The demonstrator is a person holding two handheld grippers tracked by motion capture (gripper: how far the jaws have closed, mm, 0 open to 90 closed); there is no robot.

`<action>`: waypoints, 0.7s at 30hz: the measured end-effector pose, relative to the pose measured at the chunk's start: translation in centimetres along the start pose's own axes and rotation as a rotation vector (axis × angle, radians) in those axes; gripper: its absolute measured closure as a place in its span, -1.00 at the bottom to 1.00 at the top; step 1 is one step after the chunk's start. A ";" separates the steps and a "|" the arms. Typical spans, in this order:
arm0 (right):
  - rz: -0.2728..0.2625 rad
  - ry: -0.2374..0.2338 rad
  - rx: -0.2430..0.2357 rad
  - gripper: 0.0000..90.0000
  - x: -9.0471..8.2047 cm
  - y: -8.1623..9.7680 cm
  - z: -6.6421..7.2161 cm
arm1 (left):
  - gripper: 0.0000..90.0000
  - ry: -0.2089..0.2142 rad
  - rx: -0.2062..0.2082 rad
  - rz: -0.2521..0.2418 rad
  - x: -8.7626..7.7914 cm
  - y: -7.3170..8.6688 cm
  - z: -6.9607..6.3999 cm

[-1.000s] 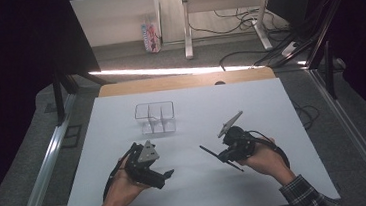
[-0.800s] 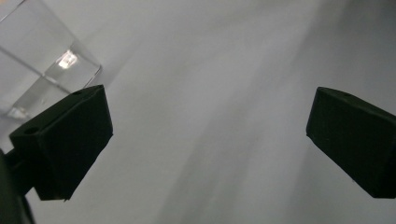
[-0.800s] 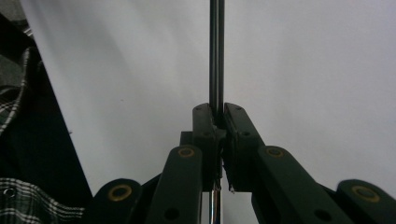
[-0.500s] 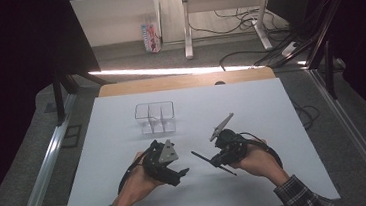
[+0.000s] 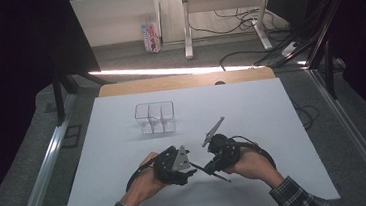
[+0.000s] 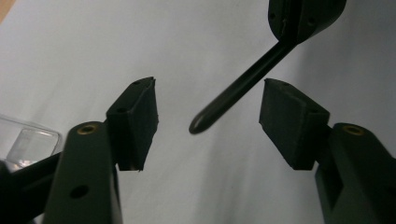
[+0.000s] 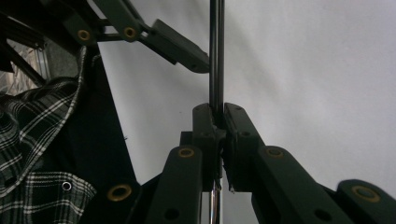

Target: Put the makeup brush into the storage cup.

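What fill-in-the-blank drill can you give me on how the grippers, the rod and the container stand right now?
1. The right gripper is shut on a thin dark ____.
2. The left gripper has its jaws ____, with the rod tip between them and touching neither pad.
3. The clear container sits on the white table, on the ____ side of both grippers from the person.

Missing words: rod; open; far
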State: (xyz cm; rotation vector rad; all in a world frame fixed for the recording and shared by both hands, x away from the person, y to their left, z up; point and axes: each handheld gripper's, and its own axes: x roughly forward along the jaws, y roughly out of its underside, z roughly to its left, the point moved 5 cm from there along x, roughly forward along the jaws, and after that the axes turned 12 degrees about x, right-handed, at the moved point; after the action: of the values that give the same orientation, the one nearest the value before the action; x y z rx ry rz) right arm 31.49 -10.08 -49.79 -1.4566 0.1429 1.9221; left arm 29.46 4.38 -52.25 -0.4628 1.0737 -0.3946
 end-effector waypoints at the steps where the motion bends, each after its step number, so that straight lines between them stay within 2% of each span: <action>1: 0.000 0.000 0.000 0.86 0.0 0.0 0.0 | -0.07 0.000 0.000 0.000 0.0 0.0 0.0; 2: 0.004 -0.006 -0.004 0.86 0.1 0.0 0.1 | -0.03 -0.001 0.024 0.001 0.1 0.0 -0.2; 5: 0.009 -0.009 -0.007 0.86 0.2 0.0 0.2 | 0.18 -0.002 0.048 0.001 0.1 -0.1 -0.5; 7: 0.016 -0.015 -0.005 0.85 0.3 0.0 0.2 | 0.36 -0.004 0.086 0.001 0.1 -0.2 -0.7; 9: 0.015 -0.017 -0.004 0.85 0.3 0.1 0.2 | 0.42 -0.005 0.096 0.013 0.1 -0.1 -0.8; 10: 0.013 -0.012 -0.006 0.83 0.3 0.1 0.0 | 0.57 0.007 0.140 0.039 0.1 0.1 -1.0; 13: -0.007 -0.004 -0.001 0.79 -0.1 0.1 -0.4 | 0.75 0.032 0.160 0.055 0.3 0.3 -1.3; 14: -0.023 0.005 0.006 0.76 -0.3 0.1 -0.6 | 0.81 0.081 0.185 0.058 0.2 0.3 -1.6; 15: -0.023 0.005 0.006 0.76 -0.3 0.1 -0.6 | 0.86 0.081 0.185 0.058 0.2 0.3 -1.6; 16: -0.061 0.022 0.016 0.48 -0.8 -0.1 -1.0 | 0.87 0.082 0.159 0.041 0.2 0.1 -1.7; 17: -0.061 0.022 0.016 0.48 -0.8 -0.1 -1.0 | 0.87 0.082 0.159 0.041 0.2 0.1 -1.7; 18: -0.078 0.020 0.020 0.25 -0.9 -0.2 -1.3 | 0.87 0.085 0.155 0.035 0.0 0.1 -1.6; 19: -0.091 0.030 0.024 0.16 -0.9 -0.2 -1.4 | 0.87 0.085 0.155 0.028 -0.1 0.1 -1.4; 21: -0.099 0.057 0.023 -0.09 -0.9 -0.1 -1.8 | 0.87 0.096 0.127 0.029 -0.2 0.3 -1.2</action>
State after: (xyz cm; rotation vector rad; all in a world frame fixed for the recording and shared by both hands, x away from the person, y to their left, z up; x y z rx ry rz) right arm 33.09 -11.24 -49.60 -1.4769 0.1167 1.7950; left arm 28.34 4.49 -52.71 -0.3175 1.1391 -0.4606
